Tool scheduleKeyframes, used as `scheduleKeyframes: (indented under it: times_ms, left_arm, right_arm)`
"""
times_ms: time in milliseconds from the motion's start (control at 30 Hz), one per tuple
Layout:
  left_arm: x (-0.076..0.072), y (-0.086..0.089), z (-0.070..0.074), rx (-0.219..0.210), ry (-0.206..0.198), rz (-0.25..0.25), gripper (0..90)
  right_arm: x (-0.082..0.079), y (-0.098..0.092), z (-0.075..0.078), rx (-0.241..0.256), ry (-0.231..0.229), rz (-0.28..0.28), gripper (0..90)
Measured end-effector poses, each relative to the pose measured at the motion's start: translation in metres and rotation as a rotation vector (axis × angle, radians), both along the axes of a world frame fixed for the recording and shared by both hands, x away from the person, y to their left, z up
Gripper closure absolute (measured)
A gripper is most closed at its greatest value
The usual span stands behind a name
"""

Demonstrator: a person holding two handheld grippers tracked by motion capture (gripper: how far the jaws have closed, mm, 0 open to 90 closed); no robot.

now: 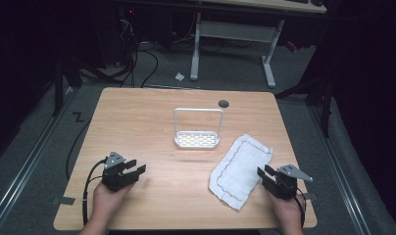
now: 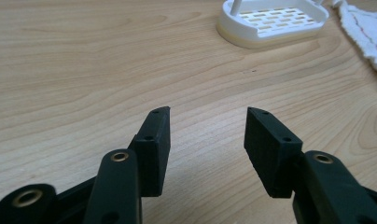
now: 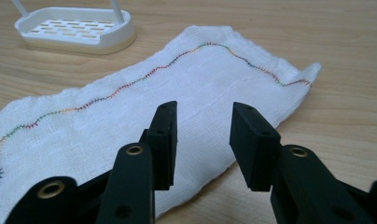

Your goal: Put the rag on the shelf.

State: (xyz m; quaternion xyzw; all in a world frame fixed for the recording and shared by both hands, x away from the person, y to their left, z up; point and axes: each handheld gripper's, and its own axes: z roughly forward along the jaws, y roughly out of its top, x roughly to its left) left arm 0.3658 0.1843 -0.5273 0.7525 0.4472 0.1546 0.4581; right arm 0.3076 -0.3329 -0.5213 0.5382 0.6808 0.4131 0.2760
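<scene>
Two black tools sit low in the high view: the left hand-held gripper [image 1: 135, 170] at lower left, jaws apart over bare wood, and the right hand-held gripper [image 1: 264, 174] at lower right, jaws apart beside a white woven cloth [image 1: 240, 169] with coloured zigzag stitching. A slotted white plastic rack [image 1: 197, 139] stands mid-frame on the pale woodgrain surface [image 1: 152, 117]. Dark room, grey floor.
</scene>
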Motion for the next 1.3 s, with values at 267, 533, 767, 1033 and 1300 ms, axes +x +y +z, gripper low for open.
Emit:
scheduleKeyframes:
  times_ms: [267, 533, 767, 1033, 1300]
  left_arm:
    - [0.005, -0.009, 0.000, -0.090, 0.029, -0.016, 47.5]
    - [0.002, -0.012, -0.003, -0.056, 0.018, -0.001, 47.1]
    - [0.002, -0.010, -0.003, -0.038, 0.008, 0.007, 46.7]
    - [0.000, -0.009, -0.002, -0.043, 0.006, 0.011, 46.5]
    - [-0.002, -0.019, -0.002, -0.028, 0.019, -0.021, 61.4]
  right_arm:
    - [0.002, 0.000, -0.006, 0.020, 0.036, 0.055, 65.4]
    - [0.027, 0.014, 0.004, 0.009, 0.000, 0.094, 67.6]
    - [0.044, 0.014, 0.000, -0.002, 0.022, 0.079, 68.9]
    - [0.076, 0.022, -0.014, -0.061, 0.156, 0.097, 90.0]
    - [0.065, 0.039, -0.012, -0.100, 0.160, 0.191, 90.0]
